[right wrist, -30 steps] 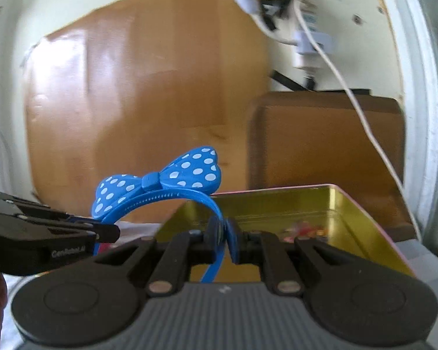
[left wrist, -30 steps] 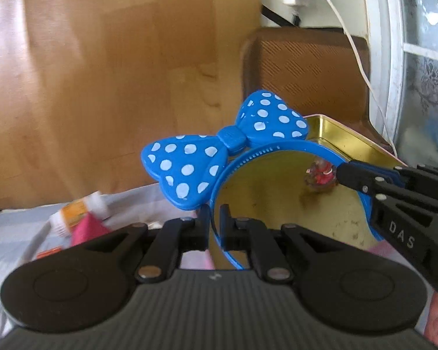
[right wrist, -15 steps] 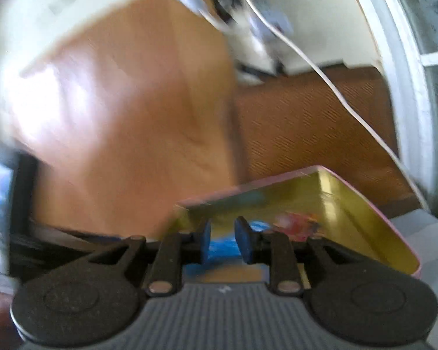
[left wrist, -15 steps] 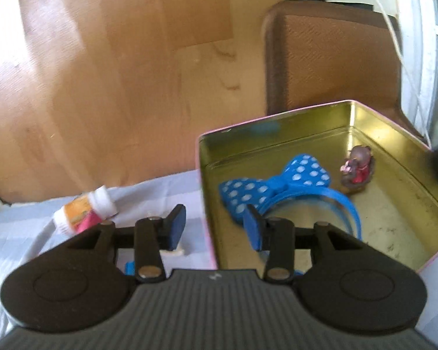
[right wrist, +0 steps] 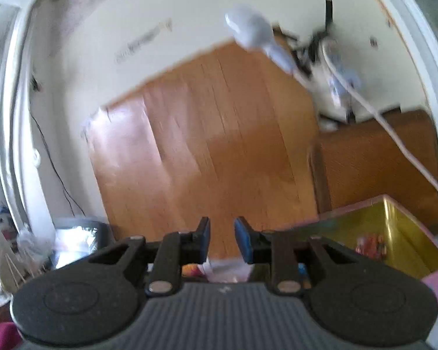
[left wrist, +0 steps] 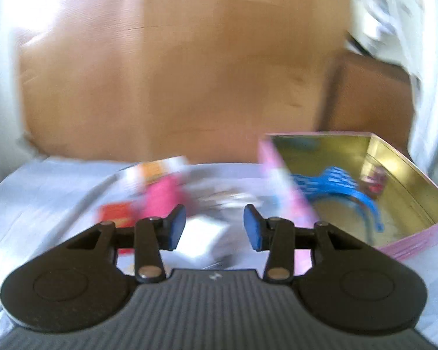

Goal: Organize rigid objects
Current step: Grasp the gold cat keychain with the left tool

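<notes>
The blue polka-dot bow headband (left wrist: 335,188) lies inside the gold-lined pink tin (left wrist: 408,157), next to a small red figure (left wrist: 375,179). My left gripper (left wrist: 214,227) is open and empty, left of the tin, over blurred items on the cloth. My right gripper (right wrist: 221,239) is open with a narrow gap, empty, raised and facing the wooden board; the tin (right wrist: 394,213) and red figure (right wrist: 370,243) sit at its lower right.
A pink object (left wrist: 163,198), a red item (left wrist: 115,214), an orange-and-white tube (left wrist: 160,167) and a white piece (left wrist: 204,233) lie blurred on the grey cloth (left wrist: 43,192). A wooden board (right wrist: 213,145) and brown chair back (right wrist: 373,160) stand behind. A white cable (right wrist: 365,102) hangs right.
Both grippers let go of the headband, which now lies in the tin. Both opened and pulled back; the left swung left over the cloth, the right tilted upward.
</notes>
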Motion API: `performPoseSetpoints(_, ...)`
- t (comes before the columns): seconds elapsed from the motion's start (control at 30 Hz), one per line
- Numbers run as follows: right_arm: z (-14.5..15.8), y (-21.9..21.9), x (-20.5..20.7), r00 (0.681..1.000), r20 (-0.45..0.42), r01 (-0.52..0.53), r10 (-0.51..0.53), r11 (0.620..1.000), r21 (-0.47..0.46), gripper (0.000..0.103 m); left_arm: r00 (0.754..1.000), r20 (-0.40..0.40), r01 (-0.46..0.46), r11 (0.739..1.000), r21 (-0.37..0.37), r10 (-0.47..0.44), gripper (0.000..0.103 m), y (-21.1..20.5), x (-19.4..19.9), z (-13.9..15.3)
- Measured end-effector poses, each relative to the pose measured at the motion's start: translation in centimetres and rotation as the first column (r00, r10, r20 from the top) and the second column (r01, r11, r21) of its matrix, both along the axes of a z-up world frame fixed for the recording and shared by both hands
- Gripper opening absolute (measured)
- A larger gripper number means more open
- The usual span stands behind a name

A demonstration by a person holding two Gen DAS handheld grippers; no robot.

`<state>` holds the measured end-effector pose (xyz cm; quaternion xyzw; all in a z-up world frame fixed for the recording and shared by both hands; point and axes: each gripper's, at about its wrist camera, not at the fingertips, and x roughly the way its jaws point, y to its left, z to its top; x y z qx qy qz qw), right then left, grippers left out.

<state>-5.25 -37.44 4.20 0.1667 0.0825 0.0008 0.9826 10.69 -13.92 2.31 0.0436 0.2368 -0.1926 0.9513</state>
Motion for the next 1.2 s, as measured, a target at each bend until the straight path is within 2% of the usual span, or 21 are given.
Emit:
performPoseSetpoints(0.07,-1.2,2.1,2.1,0.993,-0.074,-0.098,0.095,0.995,-0.032,0.022,0.996,-0.015,-0.090,0.996,-0.014,0.090,0.044,4.8,0.0,-1.2)
performPoseSetpoints(0.17,-3.7,5.8,5.7,0.966,-0.172,-0.211,0.194,0.973,-0.091,0.023,0.976,-0.097,-0.195,0.981,-0.008,0.193,0.044,10.2,0.9,-3.8)
performPoseSetpoints(0.23,-5.9,8.2,8.9,0.934,-0.262,-0.276,0.242,0.955,-0.104,0.027,0.967,-0.154,-0.210,0.977,-0.023,0.204,0.044,12.0,1.5,-5.0)
performPoseSetpoints(0.27,-7.0,9.5,10.2,0.917,-0.302,-0.307,0.261,0.945,-0.114,0.030,0.963,-0.173,-0.214,0.976,-0.031,0.205,0.044,12.6,1.7,-5.6)
performPoseSetpoints(0.3,-7.9,10.6,11.4,0.905,-0.333,-0.324,0.265,0.937,-0.133,0.038,0.961,-0.185,-0.217,0.975,-0.037,0.207,0.044,13.3,1.8,-6.0)
performPoseSetpoints(0.33,-8.8,11.7,12.2,0.895,-0.358,-0.335,0.265,0.930,-0.151,0.044,0.960,-0.190,-0.218,0.975,-0.040,0.206,0.044,13.5,2.0,-6.2)
performPoseSetpoints(0.47,-10.9,14.9,16.5,0.875,-0.412,-0.361,0.253,0.909,-0.209,0.051,0.961,-0.211,-0.202,0.976,-0.085,0.181,0.044,14.3,2.4,-6.2)
performPoseSetpoints(0.5,-11.2,15.5,17.4,0.873,-0.421,-0.363,0.246,0.904,-0.225,0.050,0.962,-0.215,-0.193,0.976,-0.102,0.168,0.044,14.3,2.3,-6.2)
performPoseSetpoints(0.53,-11.7,16.0,18.2,0.861,-0.446,-0.377,0.244,0.895,-0.238,0.040,0.963,-0.219,-0.183,0.977,-0.113,0.155,0.044,14.3,2.1,-6.0)
performPoseSetpoints(0.57,-12.0,16.0,18.4,0.853,-0.464,-0.383,0.240,0.891,-0.242,0.035,0.965,-0.226,-0.165,0.978,-0.128,0.133,0.045,14.3,1.9,-5.9)
performPoseSetpoints(0.63,-11.9,15.6,17.5,0.841,-0.477,-0.397,0.255,0.890,-0.225,0.027,0.967,-0.240,-0.124,0.981,-0.151,0.085,0.046,14.4,2.0,-6.1)
performPoseSetpoints(0.7,-11.7,14.7,15.2,0.837,-0.476,-0.418,0.271,0.877,-0.237,0.024,0.965,-0.261,-0.055,0.984,-0.168,0.010,0.046,13.9,1.4,-6.0)
performPoseSetpoints(0.73,-11.4,14.4,13.8,0.836,-0.473,-0.432,0.279,0.866,-0.252,0.023,0.962,-0.272,-0.013,0.984,-0.179,-0.037,0.046,13.4,1.1,-5.9)
performPoseSetpoints(0.8,-11.2,13.9,10.5,0.833,-0.478,-0.450,0.278,0.844,-0.292,0.013,0.948,-0.288,0.076,0.974,-0.213,-0.137,0.046,12.0,0.3,-5.8)
performPoseSetpoints(0.87,-11.0,13.0,7.6,0.833,-0.478,-0.452,0.280,0.842,-0.295,0.013,0.932,-0.292,0.151,0.961,-0.232,-0.217,0.049,10.3,-0.3,-5.7)
performPoseSetpoints(0.97,-11.1,11.8,4.0,0.844,-0.476,-0.421,0.248,0.856,-0.299,0.014,0.917,-0.286,0.226,0.952,-0.206,-0.279,0.057,7.6,-1.3,-5.8)
performPoseSetpoints(1.07,-11.5,11.4,2.9,0.848,-0.478,-0.404,0.229,0.864,-0.301,0.018,0.915,-0.294,0.234,0.957,-0.169,-0.275,0.060,5.7,-1.4,-6.3)
performPoseSetpoints(1.13,-11.5,11.5,3.1,0.848,-0.466,-0.410,0.252,0.869,-0.276,0.034,0.910,-0.321,0.214,0.961,-0.177,-0.262,0.061,5.1,-1.1,-6.5)
performPoseSetpoints(1.17,-11.5,11.7,3.3,0.851,-0.456,-0.412,0.261,0.870,-0.270,0.046,0.905,-0.332,0.212,0.959,-0.188,-0.265,0.061,5.1,-1.1,-6.4)
performPoseSetpoints(1.2,-11.6,11.8,3.5,0.854,-0.452,-0.406,0.258,0.873,-0.269,0.051,0.902,-0.340,0.210,0.958,-0.196,-0.267,0.061,5.0,-1.2,-6.4)
